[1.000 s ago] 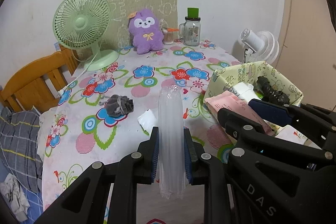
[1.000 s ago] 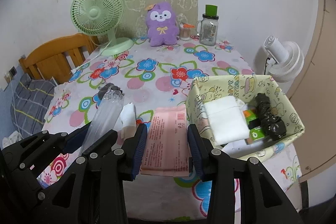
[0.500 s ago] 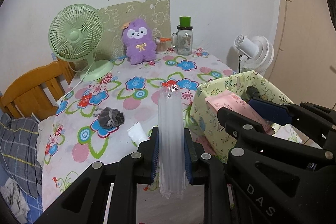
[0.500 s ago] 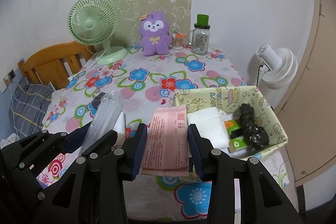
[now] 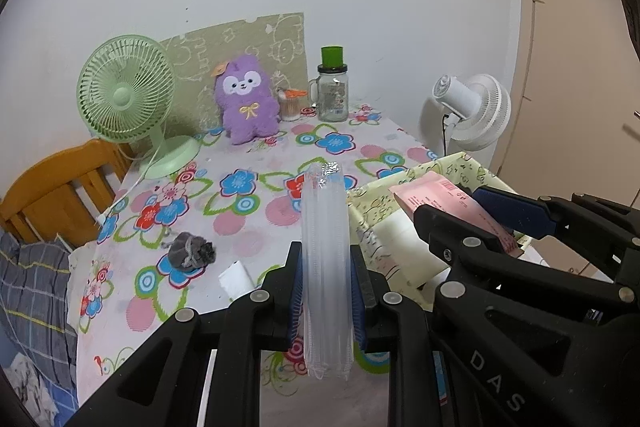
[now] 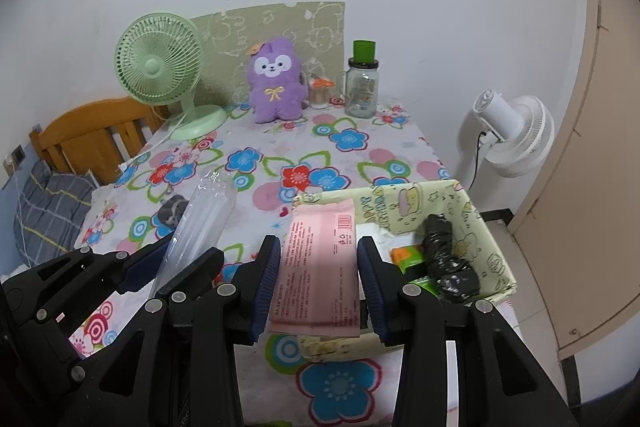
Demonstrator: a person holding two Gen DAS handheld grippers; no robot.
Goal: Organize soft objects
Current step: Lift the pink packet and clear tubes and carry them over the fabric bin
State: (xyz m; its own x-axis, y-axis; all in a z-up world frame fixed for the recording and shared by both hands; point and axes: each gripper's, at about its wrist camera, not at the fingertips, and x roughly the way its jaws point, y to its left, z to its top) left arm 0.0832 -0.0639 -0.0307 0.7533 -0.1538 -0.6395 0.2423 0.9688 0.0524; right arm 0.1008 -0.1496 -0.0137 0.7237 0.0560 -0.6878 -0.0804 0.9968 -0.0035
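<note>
Both grippers higher and further back from the tabletop (image 6: 360, 163) than a second ago, more wall visible above, grips unchanged. Yellow-green printed basket (image 6: 492, 227) now lower and nearer the right fingers than before.

Left gripper (image 5: 326, 301): fingers closed tight on a clear plastic sleeve (image 5: 324, 247), flattened between the pads. Long axis running straight away from the camera, far end pointing toward the back wall, near end hanging past the fingers toward the lens.

Right gripper (image 6: 318, 285): fingers partly open, clamped on the side edges of a flat pink packet (image 6: 320, 267). Long axis also pointing away from the camera, far end over the near rim of the basket, barcode at that far corner. Small print on the pink face too fine to read.

"DAS" legible on the right gripper body in the left wrist view. On the basket wall, part of a word, perhaps "BIRTHDAY", not fully readable.

Grey bundled cloth (image 5: 190, 253) and small white roll (image 5: 236, 279) lying on the floral tabletop, apart from both grippers.
</note>
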